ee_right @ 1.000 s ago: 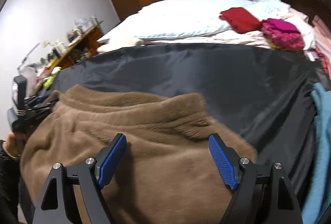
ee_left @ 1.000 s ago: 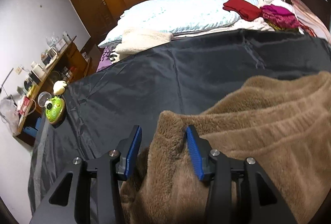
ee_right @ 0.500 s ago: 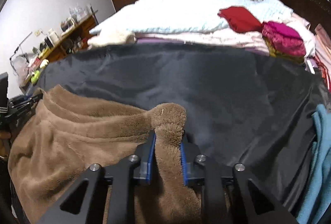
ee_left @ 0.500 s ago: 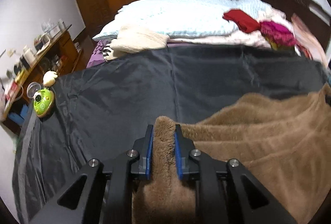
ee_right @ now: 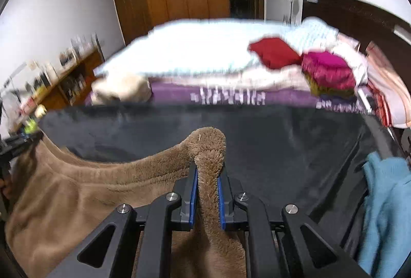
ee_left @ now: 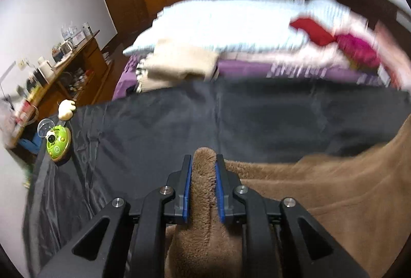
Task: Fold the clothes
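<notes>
**Both corners gripped, fold not yet made**

The brown fleece garment (ee_left: 321, 201) lies on the black sheet (ee_left: 179, 123), its upper edge stretched between the two grippers. The left gripper (ee_left: 203, 170) pinches one corner, though its jaws are easing apart slightly. The right gripper (ee_right: 207, 175) is closing tight on the other corner. No fold shows yet. A teal garment (ee_right: 385, 201) waits at 3 o'clock in the right wrist view, apparently unfolded.
</notes>
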A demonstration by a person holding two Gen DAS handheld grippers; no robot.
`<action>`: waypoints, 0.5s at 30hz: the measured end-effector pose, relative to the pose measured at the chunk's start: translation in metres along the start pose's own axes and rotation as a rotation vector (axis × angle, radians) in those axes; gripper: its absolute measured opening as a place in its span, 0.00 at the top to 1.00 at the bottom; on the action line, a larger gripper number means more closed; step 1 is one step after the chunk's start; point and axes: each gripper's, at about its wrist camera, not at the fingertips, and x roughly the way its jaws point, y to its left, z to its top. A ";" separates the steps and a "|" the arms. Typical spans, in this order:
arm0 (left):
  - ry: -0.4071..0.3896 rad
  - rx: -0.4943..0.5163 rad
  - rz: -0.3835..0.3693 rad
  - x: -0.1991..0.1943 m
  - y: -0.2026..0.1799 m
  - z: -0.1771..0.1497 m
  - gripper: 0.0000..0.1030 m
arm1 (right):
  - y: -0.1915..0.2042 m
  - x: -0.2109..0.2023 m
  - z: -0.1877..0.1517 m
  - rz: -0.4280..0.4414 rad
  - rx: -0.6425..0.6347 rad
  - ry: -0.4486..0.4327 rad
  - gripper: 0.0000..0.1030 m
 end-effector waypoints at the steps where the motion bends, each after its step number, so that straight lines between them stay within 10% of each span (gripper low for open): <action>1: 0.019 0.021 0.021 0.006 -0.003 -0.004 0.77 | 0.000 0.010 -0.003 -0.001 0.001 0.032 0.86; 4: 0.030 0.047 0.045 0.009 -0.006 -0.009 0.74 | -0.004 0.020 -0.008 0.025 0.020 0.080 0.77; 8: 0.013 0.032 0.051 -0.010 0.005 -0.007 0.49 | -0.010 -0.005 -0.011 0.012 0.007 0.044 0.30; 15: -0.042 0.054 -0.036 -0.071 0.017 -0.026 0.33 | -0.006 -0.077 -0.039 0.094 -0.028 -0.030 0.29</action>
